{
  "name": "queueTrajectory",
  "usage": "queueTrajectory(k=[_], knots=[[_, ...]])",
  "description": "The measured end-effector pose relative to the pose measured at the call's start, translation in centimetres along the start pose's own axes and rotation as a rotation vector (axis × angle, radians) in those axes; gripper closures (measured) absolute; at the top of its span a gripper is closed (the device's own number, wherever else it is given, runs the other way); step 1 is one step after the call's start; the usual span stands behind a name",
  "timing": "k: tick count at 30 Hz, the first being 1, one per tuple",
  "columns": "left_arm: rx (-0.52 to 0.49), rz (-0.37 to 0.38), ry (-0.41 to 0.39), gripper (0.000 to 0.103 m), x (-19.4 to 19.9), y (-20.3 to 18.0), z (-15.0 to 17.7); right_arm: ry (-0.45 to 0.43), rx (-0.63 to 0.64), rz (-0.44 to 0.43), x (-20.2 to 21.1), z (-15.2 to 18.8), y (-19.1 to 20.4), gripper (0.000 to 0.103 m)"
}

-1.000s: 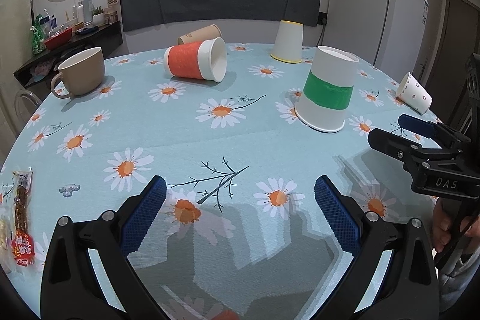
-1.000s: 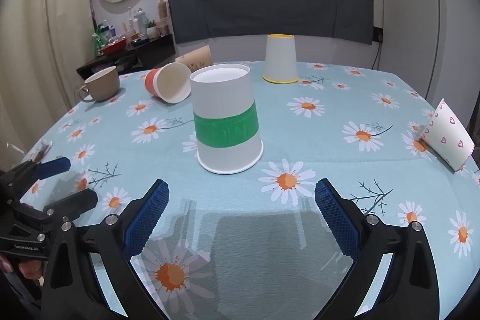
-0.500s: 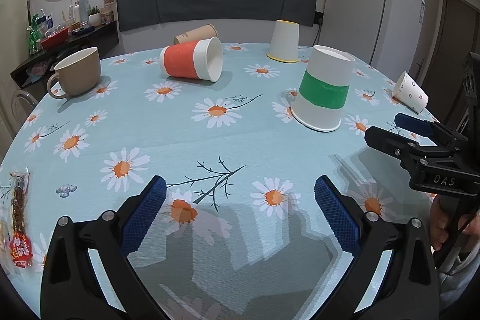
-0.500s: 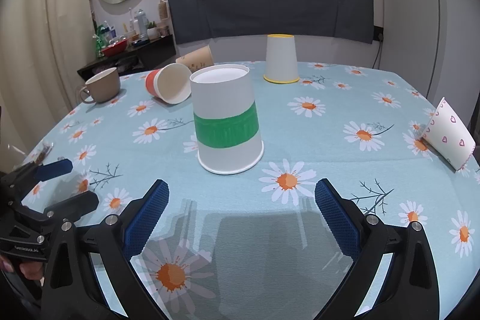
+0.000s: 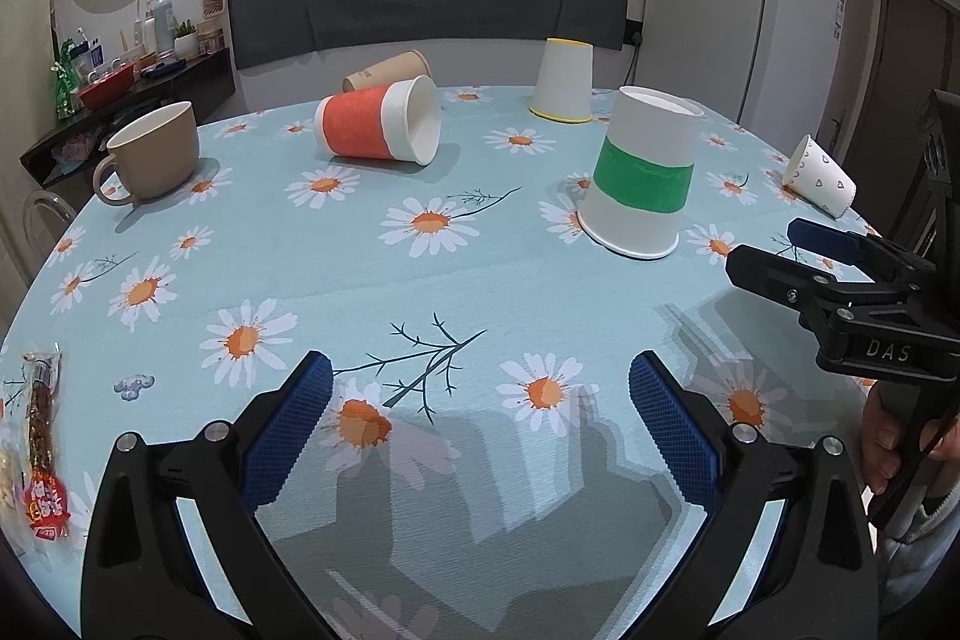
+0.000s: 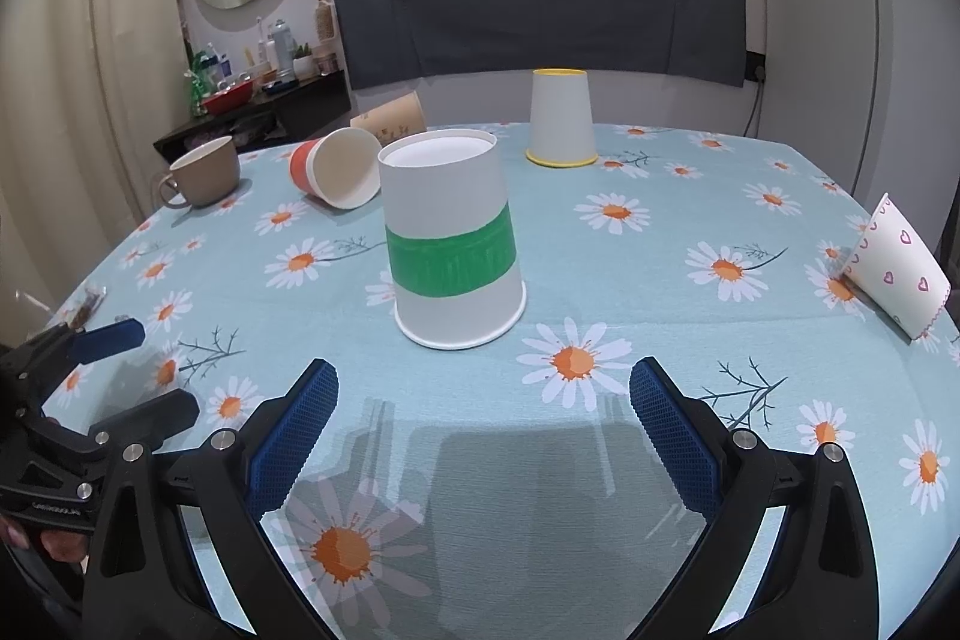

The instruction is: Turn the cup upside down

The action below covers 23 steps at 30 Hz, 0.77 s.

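Observation:
A white paper cup with a green band (image 5: 642, 172) (image 6: 450, 244) stands upside down on the daisy tablecloth (image 5: 420, 292). My left gripper (image 5: 480, 424) is open and empty, low over the near table. My right gripper (image 6: 480, 418) is open and empty, a short way in front of the green-band cup. The right gripper also shows at the right of the left wrist view (image 5: 774, 253). The left gripper shows at the left of the right wrist view (image 6: 144, 370).
An orange-band cup (image 5: 375, 124) and a brown paper cup (image 5: 387, 70) lie on their sides at the back. A yellow-rimmed cup (image 5: 563, 79) stands upside down. A heart-print cup (image 5: 819, 175) lies at the right. A beige mug (image 5: 153, 151) stands left. Snack packets (image 5: 39, 430) lie near the left edge.
The left gripper's view has shifted slightly, cups appearing a little higher and further left. The right gripper has barely moved. Both stay open.

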<state>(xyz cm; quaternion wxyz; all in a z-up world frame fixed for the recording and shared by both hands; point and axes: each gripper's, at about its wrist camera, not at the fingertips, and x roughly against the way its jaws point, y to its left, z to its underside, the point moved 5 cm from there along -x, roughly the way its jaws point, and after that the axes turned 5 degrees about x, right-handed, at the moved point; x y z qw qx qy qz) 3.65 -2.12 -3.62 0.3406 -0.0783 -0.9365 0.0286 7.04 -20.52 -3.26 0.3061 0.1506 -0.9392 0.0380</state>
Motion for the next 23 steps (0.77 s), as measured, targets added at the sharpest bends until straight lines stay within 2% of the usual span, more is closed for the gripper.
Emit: queueTrajectory(k=[23], knots=[[0.04,0.001,-0.001,0.006,0.05,0.76,-0.05,0.014,-0.009,-0.006,-0.28,0.1,-0.1,0.009]])
